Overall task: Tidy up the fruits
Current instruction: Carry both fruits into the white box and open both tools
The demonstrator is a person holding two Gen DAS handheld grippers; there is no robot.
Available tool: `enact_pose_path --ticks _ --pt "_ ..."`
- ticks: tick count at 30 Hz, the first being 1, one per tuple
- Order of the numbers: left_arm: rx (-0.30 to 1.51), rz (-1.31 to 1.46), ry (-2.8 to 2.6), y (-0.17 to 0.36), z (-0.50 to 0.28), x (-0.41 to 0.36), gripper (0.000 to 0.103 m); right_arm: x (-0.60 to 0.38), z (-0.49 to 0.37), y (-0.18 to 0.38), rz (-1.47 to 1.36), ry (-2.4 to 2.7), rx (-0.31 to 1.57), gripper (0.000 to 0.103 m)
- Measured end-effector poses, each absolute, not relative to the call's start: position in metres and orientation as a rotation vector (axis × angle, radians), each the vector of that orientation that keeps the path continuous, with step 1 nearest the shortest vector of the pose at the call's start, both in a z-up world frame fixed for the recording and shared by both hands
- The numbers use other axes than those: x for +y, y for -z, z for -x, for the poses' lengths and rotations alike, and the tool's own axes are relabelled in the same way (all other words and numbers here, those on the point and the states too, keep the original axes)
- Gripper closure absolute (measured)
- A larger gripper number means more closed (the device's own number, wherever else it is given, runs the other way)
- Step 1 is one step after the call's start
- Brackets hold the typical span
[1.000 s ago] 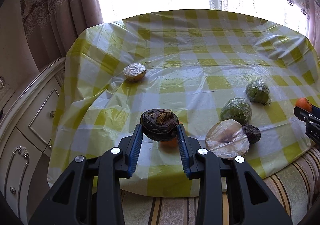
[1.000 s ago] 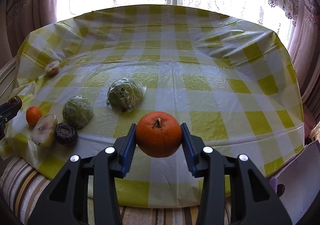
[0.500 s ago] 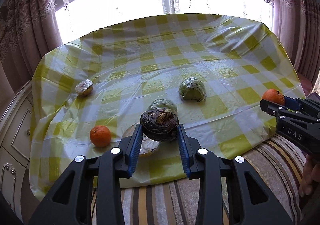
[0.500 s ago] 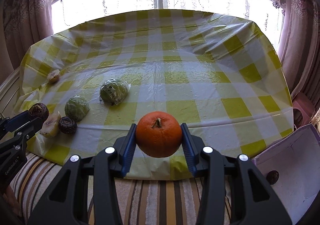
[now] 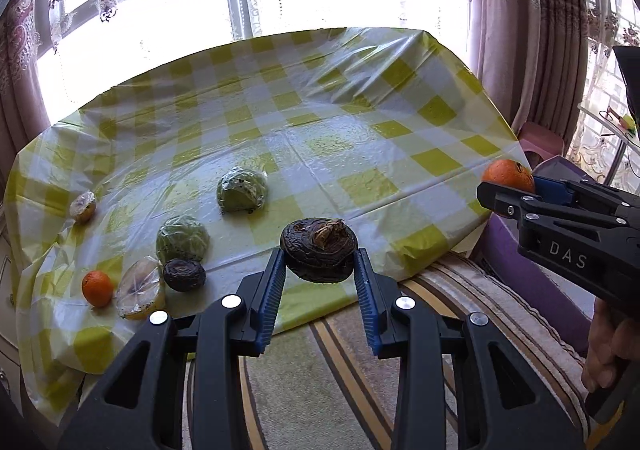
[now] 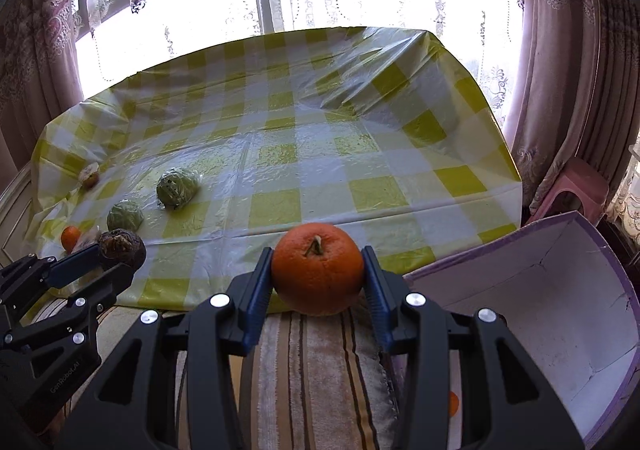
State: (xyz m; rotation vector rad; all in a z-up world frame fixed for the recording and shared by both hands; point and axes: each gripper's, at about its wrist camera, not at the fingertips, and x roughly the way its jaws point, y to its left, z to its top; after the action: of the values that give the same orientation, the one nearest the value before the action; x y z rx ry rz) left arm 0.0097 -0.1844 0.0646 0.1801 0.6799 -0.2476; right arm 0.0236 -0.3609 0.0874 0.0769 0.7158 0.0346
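My left gripper [image 5: 320,270] is shut on a dark wrinkled fruit [image 5: 319,250], held in the air past the table's near edge over the striped cushion. My right gripper [image 6: 318,270] is shut on an orange [image 6: 318,268] with a short stem, beside an open purple box [image 6: 560,310]. Each gripper shows in the other's view: the right gripper [image 5: 504,186] at the far right with its orange [image 5: 507,176], the left gripper [image 6: 120,250] at the lower left. On the checked tablecloth [image 5: 360,138] lie a small orange [image 5: 97,288], another dark fruit [image 5: 184,275] and several wrapped fruits.
Two green wrapped fruits [image 5: 241,190] [image 5: 182,238], a pale wrapped one [image 5: 140,288] and a small one [image 5: 83,206] lie on the table's left half. A second orange [image 6: 453,404] sits low in the box. A pink stool [image 6: 568,190] and curtains stand to the right.
Both grippers have swung to the right with their fruits, off the table toward the purple box, which has come into the right wrist view. Neither grip has changed.
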Motion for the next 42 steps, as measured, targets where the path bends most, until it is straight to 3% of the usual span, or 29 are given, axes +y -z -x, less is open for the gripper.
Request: enact_pose_path --ticks 19,40,42 --pt "0.703 -0.257 0.593 -0.040 0.018 -0.311 0.070 -0.468 0.021 -0.067 -0.077 0.159 0.776 0.059" --pt "0.782 -0.523 0.766 -0.001 0.029 -0.388 0.073 -0.515 0.015 -0.015 0.057 0.340 0.973 0.059" --pt "0.780 -0.559 0.766 0.003 0.030 -0.394 0.073 -0.518 0.015 -0.014 0.061 0.353 0.973 0.054"
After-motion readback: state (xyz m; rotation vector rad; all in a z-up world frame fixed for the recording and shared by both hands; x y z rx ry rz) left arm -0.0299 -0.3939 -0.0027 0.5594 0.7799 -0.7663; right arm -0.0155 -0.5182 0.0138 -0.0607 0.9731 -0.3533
